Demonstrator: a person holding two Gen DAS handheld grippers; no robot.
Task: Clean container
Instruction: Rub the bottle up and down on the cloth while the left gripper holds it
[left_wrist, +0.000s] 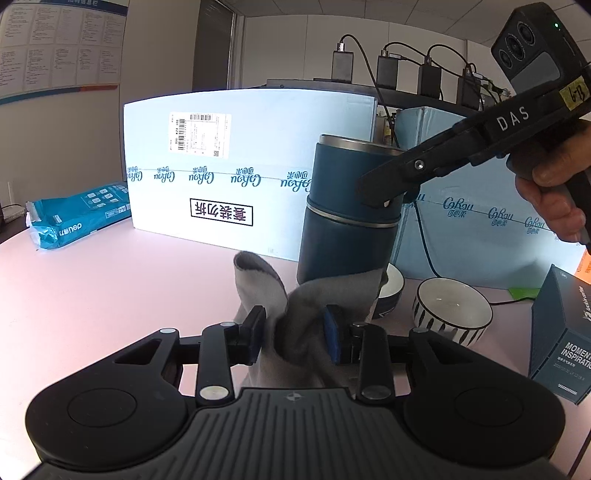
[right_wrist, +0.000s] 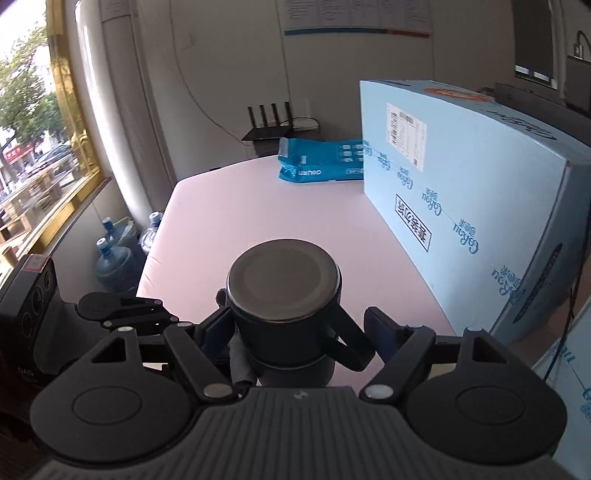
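**Container between right jaws, cloth pinched at left**

Left wrist view: left gripper (left_wrist: 295, 334) pinching a bunched grey cloth (left_wrist: 295, 306), pads pressed into the fabric. Directly ahead and slightly right, blue container (left_wrist: 347, 218) upright on the pink bench (left_wrist: 110, 295), long axis vertical, cloth tip reaching its base. Right gripper (left_wrist: 388, 181) coming in from the upper right, lying against the container's upper half; a hand (left_wrist: 550, 192) on its grip. Behind the container, two bowls (left_wrist: 452, 314) and a pale blue carton (left_wrist: 240, 166).

Right wrist view: right gripper (right_wrist: 295, 332) spread around the container (right_wrist: 284, 295), seen from above its steel end. Left pad close against the wall, right pad apart beyond the handle (right_wrist: 347, 343), so not yet clamping. Cloth (right_wrist: 240, 358) just beside the container's lower left.

Judgement: container nearest the right gripper, squarely between its jaws; closing there likely steadies it for wiping from the left.
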